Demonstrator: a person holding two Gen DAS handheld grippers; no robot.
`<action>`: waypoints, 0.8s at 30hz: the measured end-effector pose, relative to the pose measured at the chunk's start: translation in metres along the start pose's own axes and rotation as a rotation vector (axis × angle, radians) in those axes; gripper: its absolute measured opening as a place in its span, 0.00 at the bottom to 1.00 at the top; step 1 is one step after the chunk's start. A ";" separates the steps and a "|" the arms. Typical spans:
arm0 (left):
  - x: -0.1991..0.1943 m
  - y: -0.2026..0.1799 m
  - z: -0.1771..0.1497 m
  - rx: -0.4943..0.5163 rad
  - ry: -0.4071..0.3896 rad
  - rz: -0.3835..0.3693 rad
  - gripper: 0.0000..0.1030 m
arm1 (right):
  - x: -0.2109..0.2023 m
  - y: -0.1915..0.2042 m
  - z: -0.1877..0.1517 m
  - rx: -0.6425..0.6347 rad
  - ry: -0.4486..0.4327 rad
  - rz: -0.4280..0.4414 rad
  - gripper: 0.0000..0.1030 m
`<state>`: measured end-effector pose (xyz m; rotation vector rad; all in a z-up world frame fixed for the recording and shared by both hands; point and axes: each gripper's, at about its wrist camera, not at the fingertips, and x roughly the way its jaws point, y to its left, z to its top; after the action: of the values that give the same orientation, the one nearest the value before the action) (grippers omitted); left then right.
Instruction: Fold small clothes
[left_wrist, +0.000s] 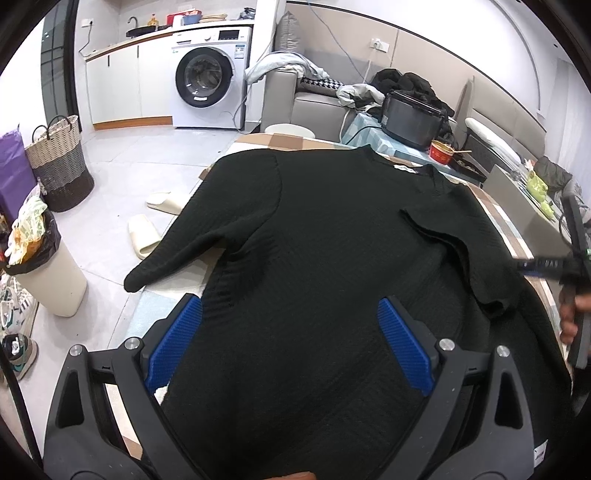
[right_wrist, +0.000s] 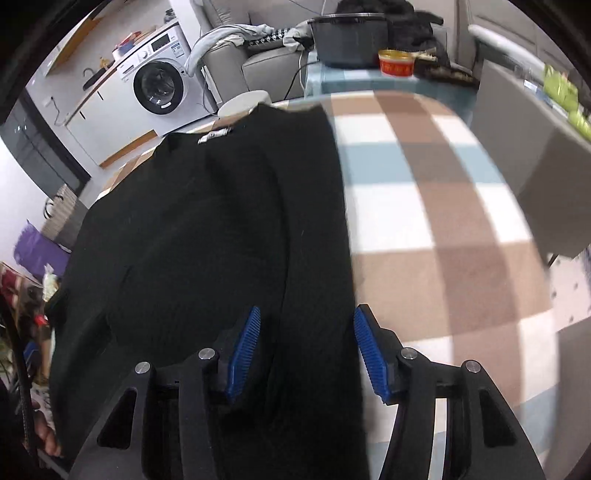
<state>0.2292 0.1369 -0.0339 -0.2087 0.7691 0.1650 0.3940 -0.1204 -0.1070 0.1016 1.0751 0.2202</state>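
Lying flat on the checked tablecloth (right_wrist: 424, 206), the black knit sweater (left_wrist: 314, 229) is spread front-down or front-up (cannot tell which), with its neckline and white neck label (right_wrist: 214, 134) at the far end of the cloth. One sleeve (left_wrist: 173, 254) trails off the cloth's edge toward the floor; the opposite sleeve (left_wrist: 458, 258) is folded inward across the body panel. In the right wrist view, the sweater's side edge runs straight along the bare checked area of the cloth.

The left gripper (left_wrist: 290, 339) hovers over the hem end of the sweater. Its blue-padded fingers (left_wrist: 402, 343) stand wide apart, with fabric visible between them but no pad pressing on it. The right gripper (right_wrist: 306, 354) sits over the sweater's side edge. Its fingers are also apart, spanning a strip of the fabric; contact between pads and fabric cannot be confirmed, and this view is motion-blurred.

Beyond the cloth's far end stand a dark rice cooker (left_wrist: 410, 114) and a red bowl (left_wrist: 443, 151). Farther out from the cloth are a grey sofa (left_wrist: 295, 99) and a white washing machine (left_wrist: 210, 77). On the floor beside the cloth's trailing-sleeve side lie two cream slippers (left_wrist: 147, 232), with a woven basket (left_wrist: 61, 162) and a white waste bin (left_wrist: 48, 269) farther out.
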 end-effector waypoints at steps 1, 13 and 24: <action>0.001 0.002 0.000 -0.007 0.001 0.005 0.93 | 0.003 0.003 0.000 -0.024 -0.004 -0.024 0.53; 0.006 0.029 0.001 -0.064 0.005 0.054 0.93 | -0.007 -0.005 -0.004 -0.040 -0.082 -0.014 0.06; 0.013 0.071 0.008 -0.175 0.012 0.095 0.93 | -0.026 -0.035 -0.006 0.057 -0.056 -0.060 0.28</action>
<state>0.2278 0.2085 -0.0460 -0.3389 0.7774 0.3221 0.3808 -0.1608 -0.0939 0.1261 1.0275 0.1316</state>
